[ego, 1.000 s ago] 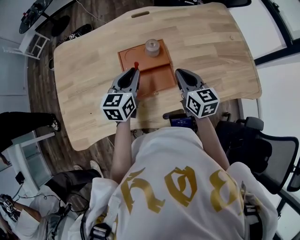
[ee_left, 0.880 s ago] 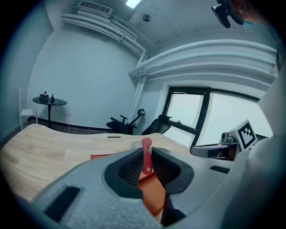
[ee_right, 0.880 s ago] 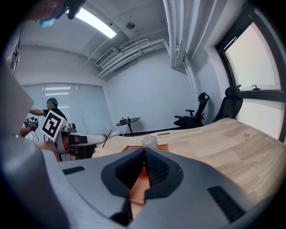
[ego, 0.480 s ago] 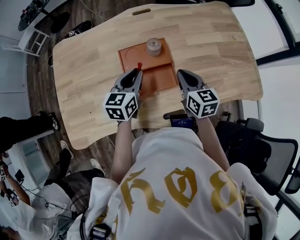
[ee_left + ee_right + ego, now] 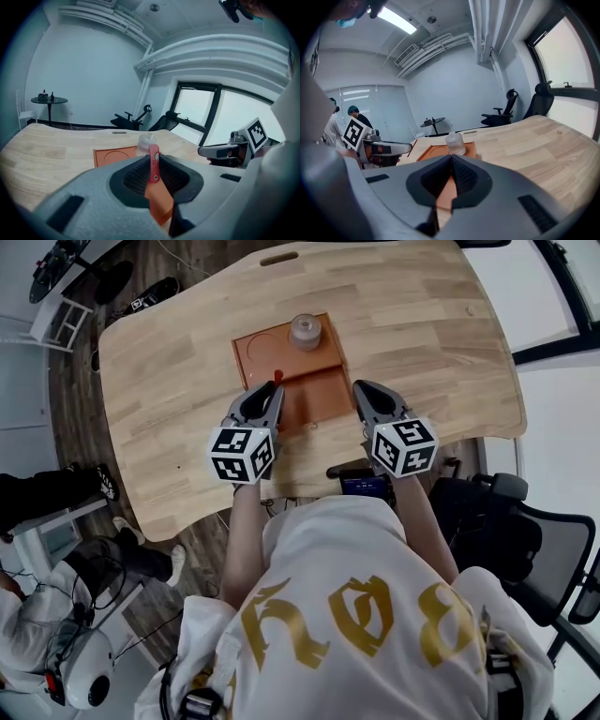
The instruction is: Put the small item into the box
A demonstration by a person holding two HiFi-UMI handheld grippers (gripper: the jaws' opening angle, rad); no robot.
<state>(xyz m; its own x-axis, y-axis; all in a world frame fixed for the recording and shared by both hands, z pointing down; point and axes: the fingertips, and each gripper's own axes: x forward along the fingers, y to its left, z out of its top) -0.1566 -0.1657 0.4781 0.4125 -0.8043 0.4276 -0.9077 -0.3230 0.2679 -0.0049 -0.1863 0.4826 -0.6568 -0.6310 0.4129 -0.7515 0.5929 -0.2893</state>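
Red and slim, the small item (image 5: 153,165) stands pinched between the fingertips of the left gripper (image 5: 271,392), its rounded top poking up past the pads; the jaws are clamped on it along a narrow strip only. In the head view the item's tip shows right at the left edge of the orange box (image 5: 323,390), so the fingers are at the box's rim, not clearly over its floor. Ahead of those fingertips, farther across the box, stands a small clear bottle (image 5: 304,332), on the part of the box with a round recess. The right gripper (image 5: 362,392) hovers just off the box's right edge, its jaws pressed together with nothing between them, the orange surface showing below them in its own view. All of this rests on a pale wooden table (image 5: 422,343). The likeliest slip, as I judge it, is a release made while the fingers are at the rim: the item could strike the edge and land on the wood outside. A thin grip on so slender a piece could also let it pivot or slide out early. Let go from too high, it might bounce out of what looks a shallow box. Reaching too far forward risks toppling the bottle, and with the right jaws not touching the box, a nudge could shift it.
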